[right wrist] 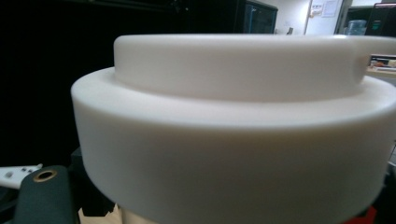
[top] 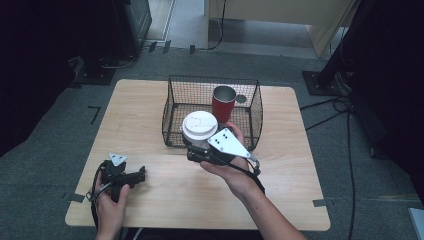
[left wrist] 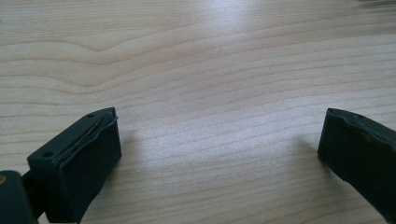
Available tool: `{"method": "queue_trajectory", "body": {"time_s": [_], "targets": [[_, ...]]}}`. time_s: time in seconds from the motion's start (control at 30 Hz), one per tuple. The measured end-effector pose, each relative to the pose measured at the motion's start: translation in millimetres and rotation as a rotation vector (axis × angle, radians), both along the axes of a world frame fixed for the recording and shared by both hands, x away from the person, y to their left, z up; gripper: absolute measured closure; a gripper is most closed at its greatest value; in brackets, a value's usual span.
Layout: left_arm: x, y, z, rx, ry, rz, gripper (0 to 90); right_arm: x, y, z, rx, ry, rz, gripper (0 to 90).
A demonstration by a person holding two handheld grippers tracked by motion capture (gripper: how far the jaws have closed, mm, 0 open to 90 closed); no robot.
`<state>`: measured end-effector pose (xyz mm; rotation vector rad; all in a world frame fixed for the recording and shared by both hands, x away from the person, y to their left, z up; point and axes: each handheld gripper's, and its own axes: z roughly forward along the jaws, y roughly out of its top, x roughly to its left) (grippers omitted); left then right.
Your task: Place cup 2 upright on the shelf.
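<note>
R tool (top: 196,150) clamps white-lidded cup (top: 199,125) by wire basket (top: 252,107).

Both forearms bare, no sleeves. Left gripper (top: 131,176): black body, grey three-cornered plate, black cable, flat black pads (left wrist: 86,161) with screw holes. Right gripper (top: 200,150): black, grey plate with dark holes, black cable.

White-lidded cup (top: 199,126) in right gripper (top: 196,150) beside red tumbler (top: 223,103) in wire basket (top: 255,112).
</note>
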<state>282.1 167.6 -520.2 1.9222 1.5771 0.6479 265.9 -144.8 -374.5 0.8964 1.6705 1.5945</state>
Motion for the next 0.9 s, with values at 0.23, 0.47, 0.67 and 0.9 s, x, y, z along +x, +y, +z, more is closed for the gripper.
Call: {"method": "queue_trajectory", "body": {"time_s": [0.23, 0.47, 0.67, 0.9], "targets": [[0.0, 0.1, 0.1, 0.001, 0.001, -0.001, 0.0, 15.2, 0.9, 7.9, 0.028, 0.003, -0.028, 15.6], [0.0, 0.0, 0.0, 0.000, 0.000, 0.000, 0.0, 31.3, 4.3, 10.8, 0.023, -0.002, -0.054, 15.5], [0.0, -0.1, -0.1, -0.002, -0.002, 0.002, 0.0, 42.5, 8.7, 13.1, 0.015, 0.005, -0.063, 15.5], [0.0, 0.0, 0.0, -0.001, 0.000, 0.000, 0.0, 55.7, 12.5, 15.5, 0.021, 0.001, -0.079, 15.6]]}}
